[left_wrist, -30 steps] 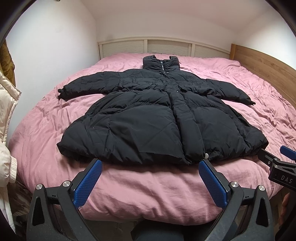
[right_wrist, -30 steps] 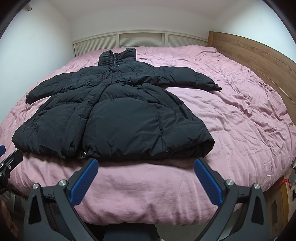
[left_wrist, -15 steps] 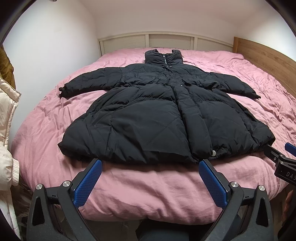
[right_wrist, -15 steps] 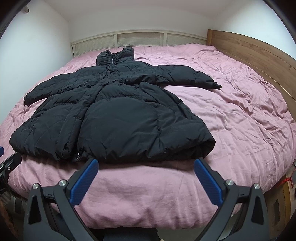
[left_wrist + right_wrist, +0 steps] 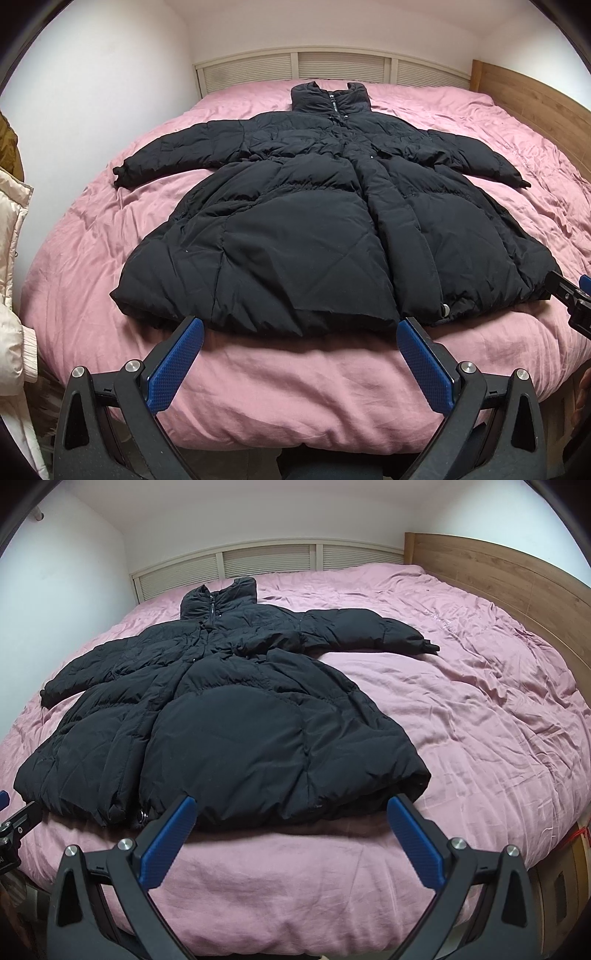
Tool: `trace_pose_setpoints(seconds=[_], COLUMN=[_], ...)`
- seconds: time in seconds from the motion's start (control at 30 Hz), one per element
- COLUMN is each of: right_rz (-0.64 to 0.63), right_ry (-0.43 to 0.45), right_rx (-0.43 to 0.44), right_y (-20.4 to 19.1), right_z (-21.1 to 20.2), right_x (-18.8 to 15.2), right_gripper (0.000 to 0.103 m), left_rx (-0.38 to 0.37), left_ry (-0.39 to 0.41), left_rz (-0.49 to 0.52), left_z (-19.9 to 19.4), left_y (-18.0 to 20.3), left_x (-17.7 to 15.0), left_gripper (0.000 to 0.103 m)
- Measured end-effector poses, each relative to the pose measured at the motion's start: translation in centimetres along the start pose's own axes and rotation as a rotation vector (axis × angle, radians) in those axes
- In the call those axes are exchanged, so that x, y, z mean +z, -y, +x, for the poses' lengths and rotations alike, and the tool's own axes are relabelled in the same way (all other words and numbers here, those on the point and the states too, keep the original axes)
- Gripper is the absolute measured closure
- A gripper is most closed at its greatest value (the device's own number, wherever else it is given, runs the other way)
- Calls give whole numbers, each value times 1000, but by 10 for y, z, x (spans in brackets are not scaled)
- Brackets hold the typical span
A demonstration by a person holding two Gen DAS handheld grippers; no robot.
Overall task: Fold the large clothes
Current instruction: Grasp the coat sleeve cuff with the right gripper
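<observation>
We see a bed covered by a rumpled pink duvet point(image 5: 92, 258), a wooden bed frame point(image 5: 498, 576) along its right side, and a cream louvred panel point(image 5: 332, 68) against the white wall. At the left edge hangs a cream padded garment point(image 5: 11, 229).

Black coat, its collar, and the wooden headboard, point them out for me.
Black coat point(image 5: 314, 251), left wrist view, front panel.
Collar point(image 5: 330, 96), left wrist view, by the zipper.
Wooden headboard point(image 5: 498, 576), right wrist view, flat face.
</observation>
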State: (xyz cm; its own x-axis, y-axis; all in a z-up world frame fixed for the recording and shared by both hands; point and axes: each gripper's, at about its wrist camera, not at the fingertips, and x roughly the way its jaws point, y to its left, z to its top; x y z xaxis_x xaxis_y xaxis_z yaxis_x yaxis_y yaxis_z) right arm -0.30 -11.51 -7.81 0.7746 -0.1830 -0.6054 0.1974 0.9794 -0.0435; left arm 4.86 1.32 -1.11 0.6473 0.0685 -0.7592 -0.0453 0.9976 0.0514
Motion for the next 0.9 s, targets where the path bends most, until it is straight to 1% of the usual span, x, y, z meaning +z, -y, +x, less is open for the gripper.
trace_pose_setpoints(seconds=[0.17, 0.3, 0.37, 0.47, 0.5, 0.57, 0.63, 0.8, 0.9], right_rz=[13, 24, 31, 39, 46, 75, 102, 160, 215], right_ry=[13, 26, 47, 72, 65, 38, 21, 29, 31], right_rx=[-3, 11, 16, 4, 6, 37, 50, 25, 11], right_y=[8, 12, 16, 24, 28, 38, 48, 77, 100], right_z=[7, 15, 18, 26, 32, 45, 59, 104, 141], right_x=[12, 27, 36, 49, 56, 70, 87, 138, 169], right_gripper=[0, 0, 0, 0, 0, 0, 0, 0, 0], left_rx=[28, 42, 54, 52, 52, 48, 64, 92, 99], left_ry=[4, 5, 5, 13, 13, 12, 24, 85, 119], left_rz=[-3, -33, -51, -88, -102, -133, -159, -201, -200], left_z=[7, 17, 21, 27, 29, 34, 38, 46, 64], left_y=[-11, -25, -32, -43, -47, -56, -64, -81, -85], left_x=[8, 20, 27, 38, 41, 47, 55, 91, 121], left_gripper=[1, 1, 1, 1, 1, 1, 1, 1, 1])
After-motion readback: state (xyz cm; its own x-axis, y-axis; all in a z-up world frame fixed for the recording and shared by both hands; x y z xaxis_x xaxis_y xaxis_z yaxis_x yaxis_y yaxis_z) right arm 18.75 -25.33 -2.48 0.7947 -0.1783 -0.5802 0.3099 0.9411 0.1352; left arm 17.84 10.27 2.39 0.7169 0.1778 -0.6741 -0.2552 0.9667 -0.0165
